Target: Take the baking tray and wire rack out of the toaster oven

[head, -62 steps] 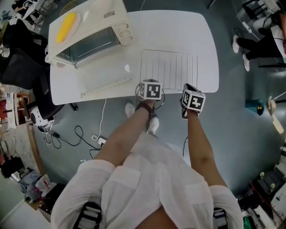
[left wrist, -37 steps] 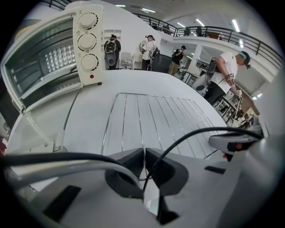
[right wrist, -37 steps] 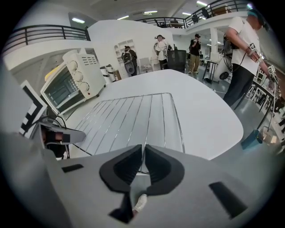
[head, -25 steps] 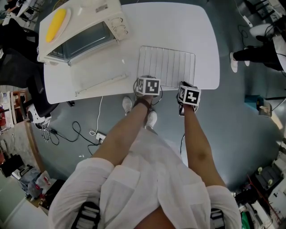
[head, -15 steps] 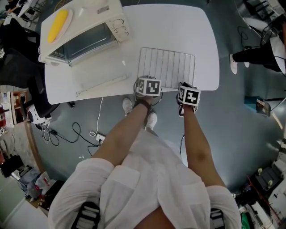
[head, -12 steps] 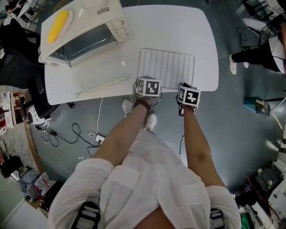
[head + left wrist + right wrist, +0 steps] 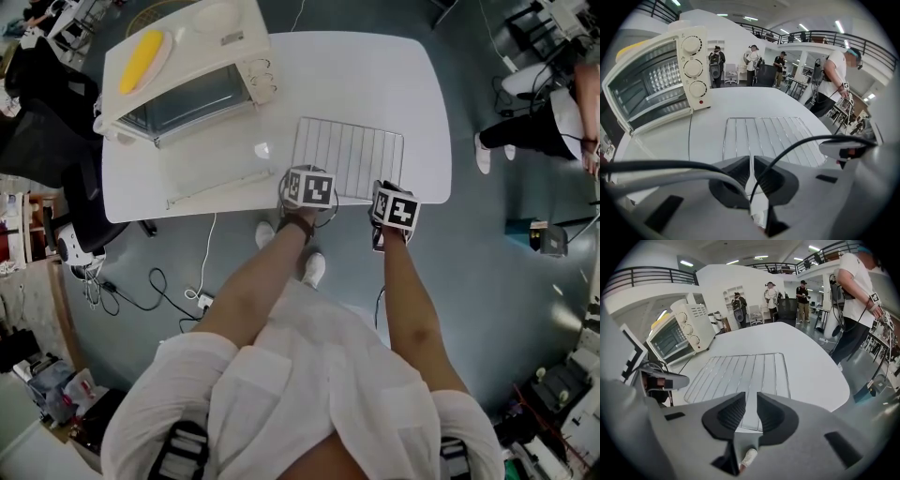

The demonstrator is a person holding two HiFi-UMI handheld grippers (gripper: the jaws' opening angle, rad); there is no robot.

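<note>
The wire rack (image 7: 352,155) lies flat on the white table (image 7: 375,75), close to its near edge and right of the cream toaster oven (image 7: 187,66). The oven's glass door (image 7: 211,159) hangs open onto the table. I see no baking tray. My left gripper (image 7: 310,178) hovers over the rack's near left corner, its jaws shut with nothing between them (image 7: 751,159). My right gripper (image 7: 393,190) hovers at the near right corner (image 7: 751,394). Its jaws have just been opening and stand apart, empty, with the rack (image 7: 740,371) showing beyond them.
A yellow item on a plate (image 7: 141,56) rests on top of the oven. The table's near edge runs just under both grippers. A black chair (image 7: 47,122) stands left of the table, cables lie on the floor, and a person (image 7: 855,291) stands off the table's right end.
Both grippers have lifted a little off the rack's near edge. The rack stays flat on the table in the same spot. The head view has shifted slightly.
</note>
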